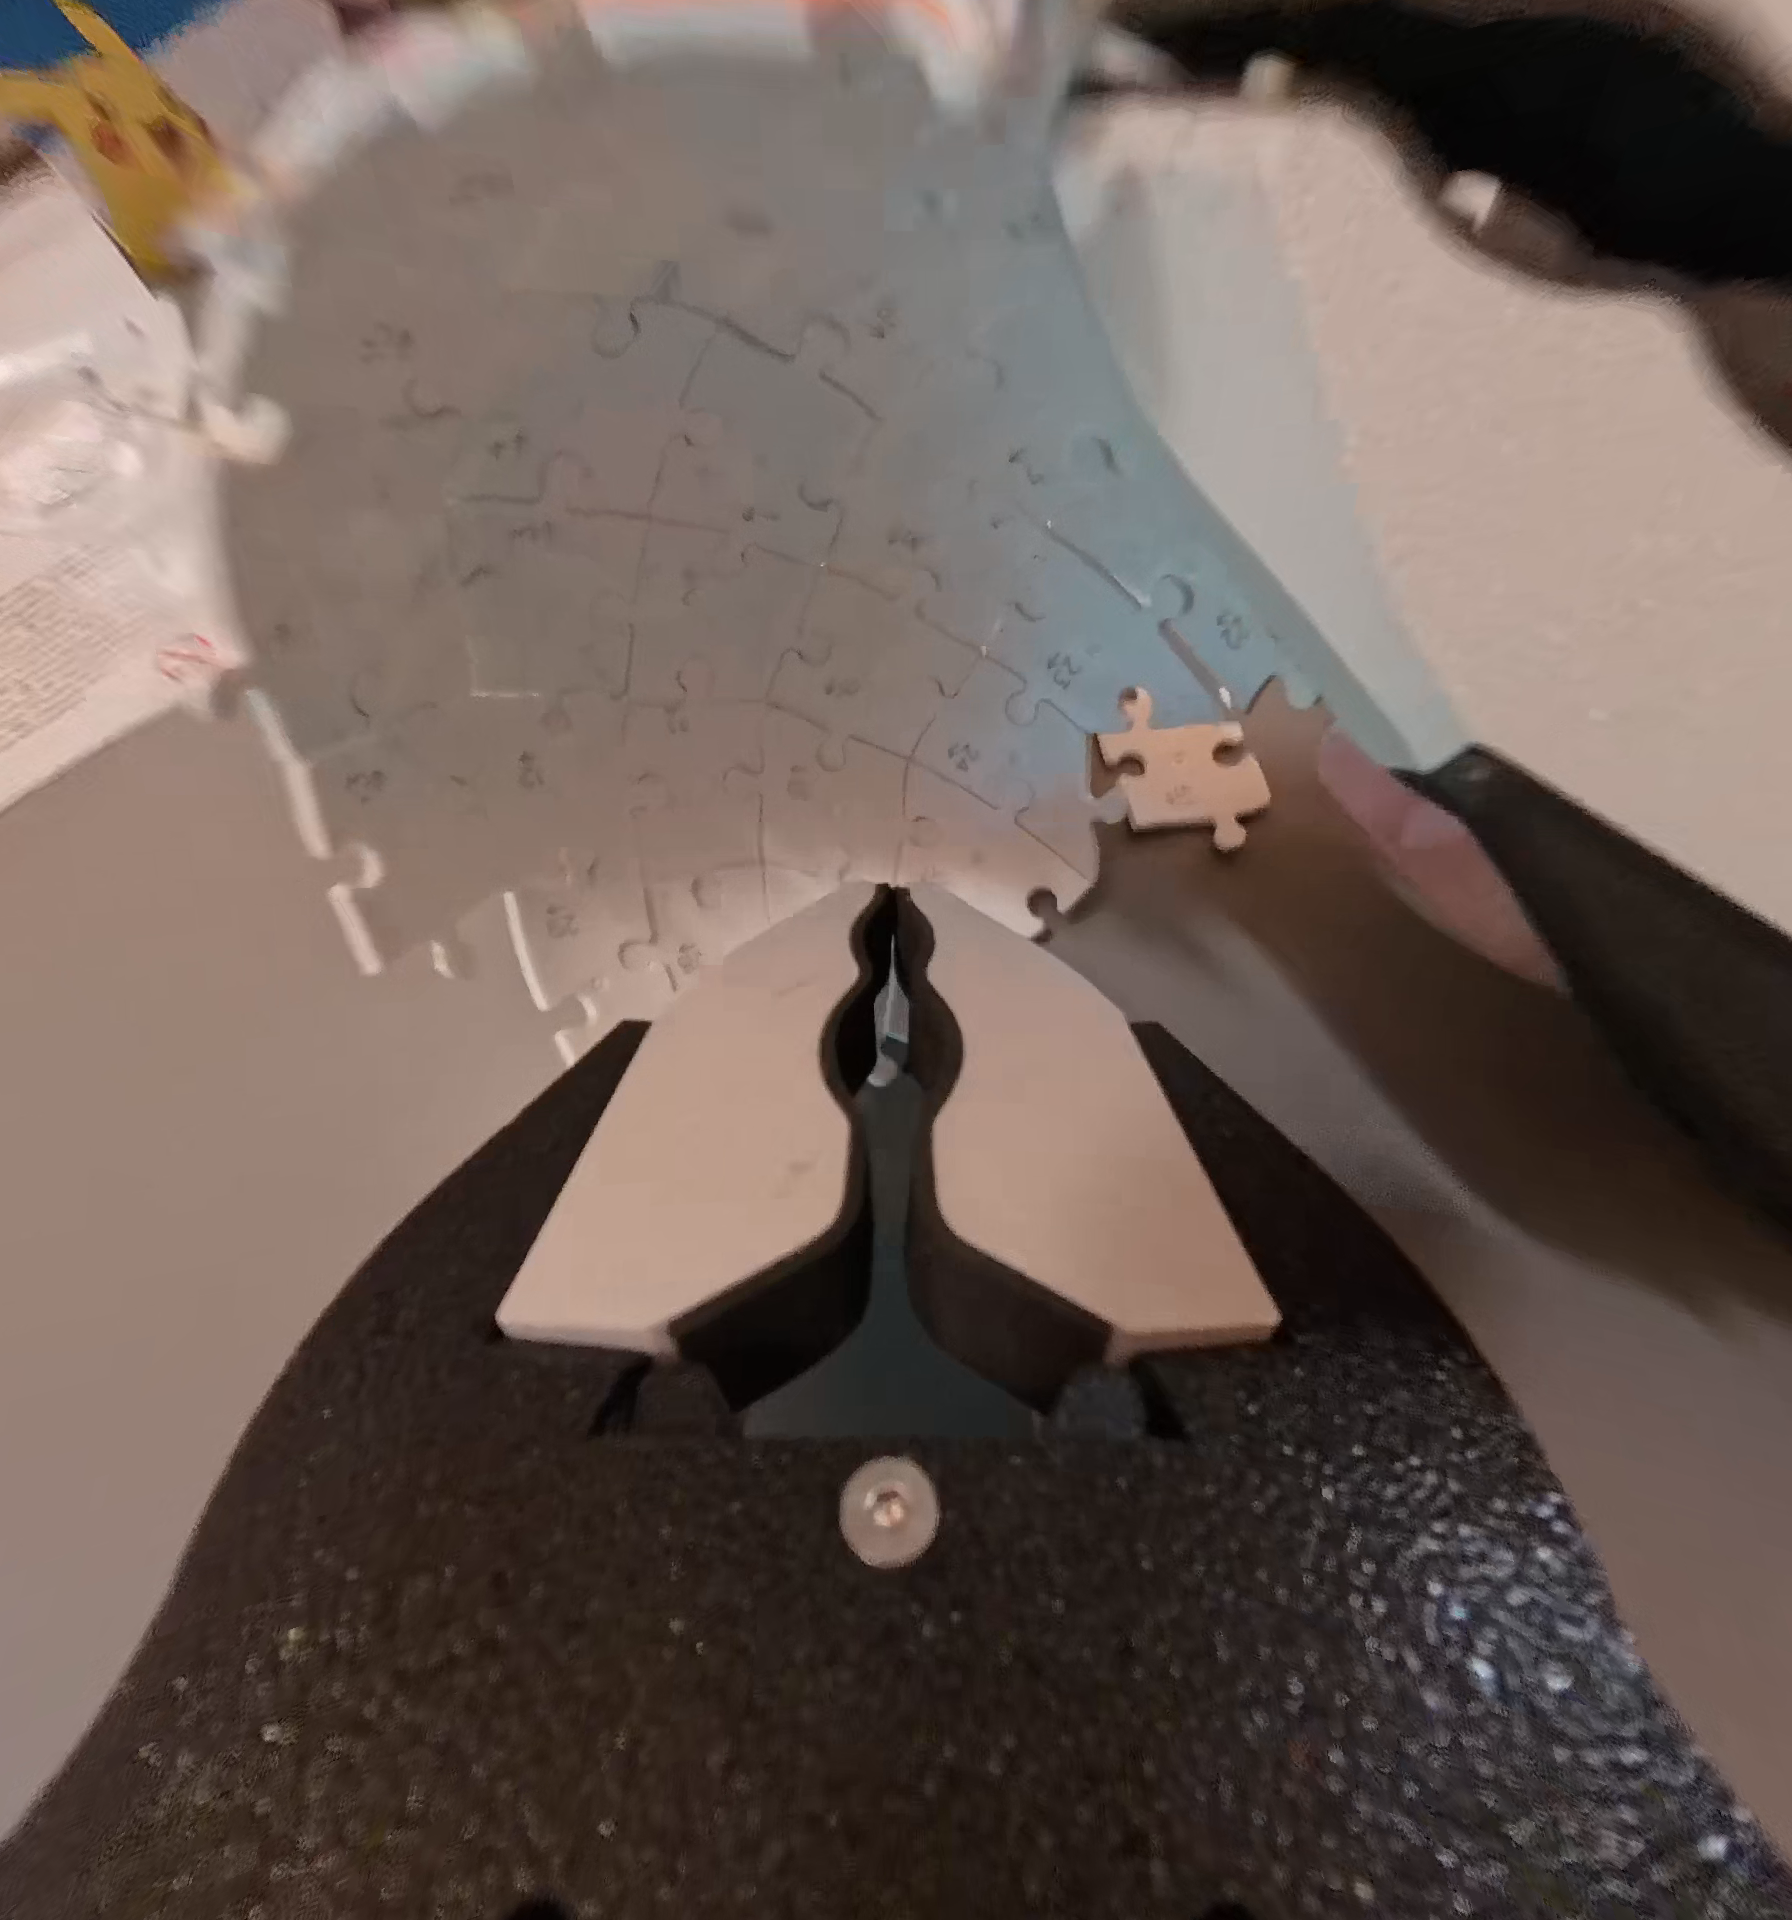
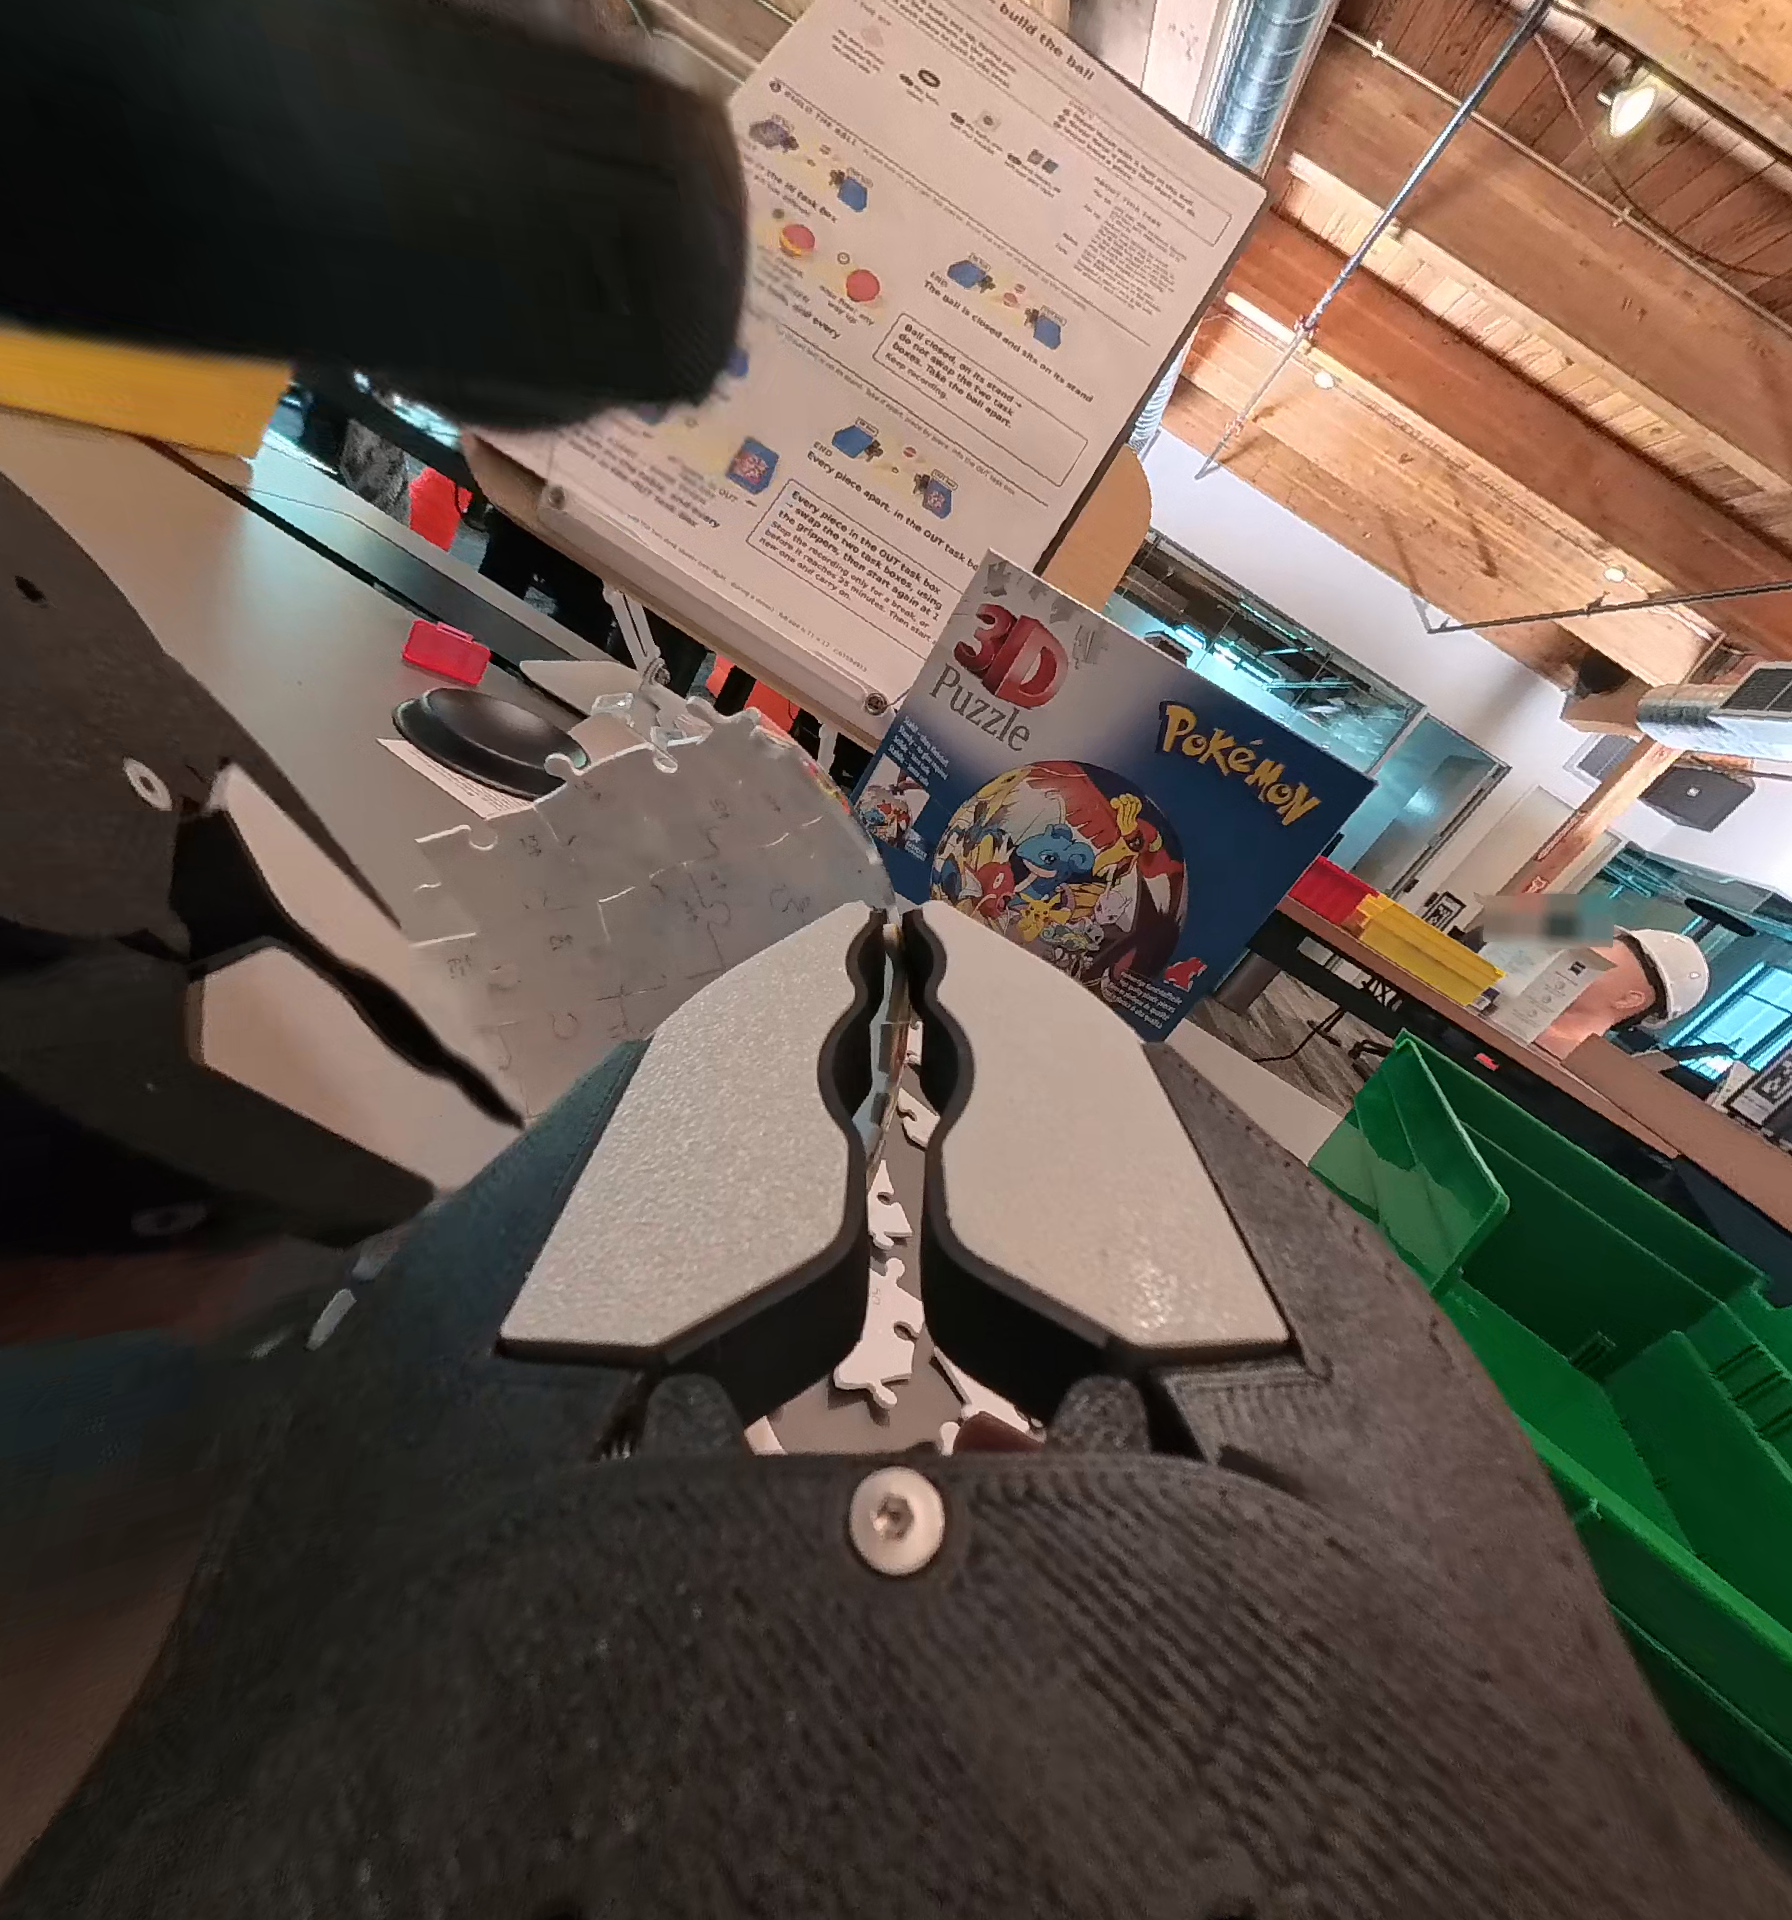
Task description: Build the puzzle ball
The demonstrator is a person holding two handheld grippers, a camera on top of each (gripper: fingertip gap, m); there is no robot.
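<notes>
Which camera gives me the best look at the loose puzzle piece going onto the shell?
The left wrist view: the loose piece shows whole, tabs and notches clear, at the lower right edge of the puzzle shell. In the right wrist view only a thin edge-on sliver shows between the right gripper fingers.

Left wrist view: dim, warm light; heavy motion blur across the puzzle shell [image 1: 663, 582] and upper corners, though the left claw [image 1: 893, 904] is sharp. Right wrist view: bright daylight, ceiling lamp [image 2: 1630, 102] glaring, wide-angle bending at edges; the black shape [image 2: 331, 197] top left is unfocused.
</notes>
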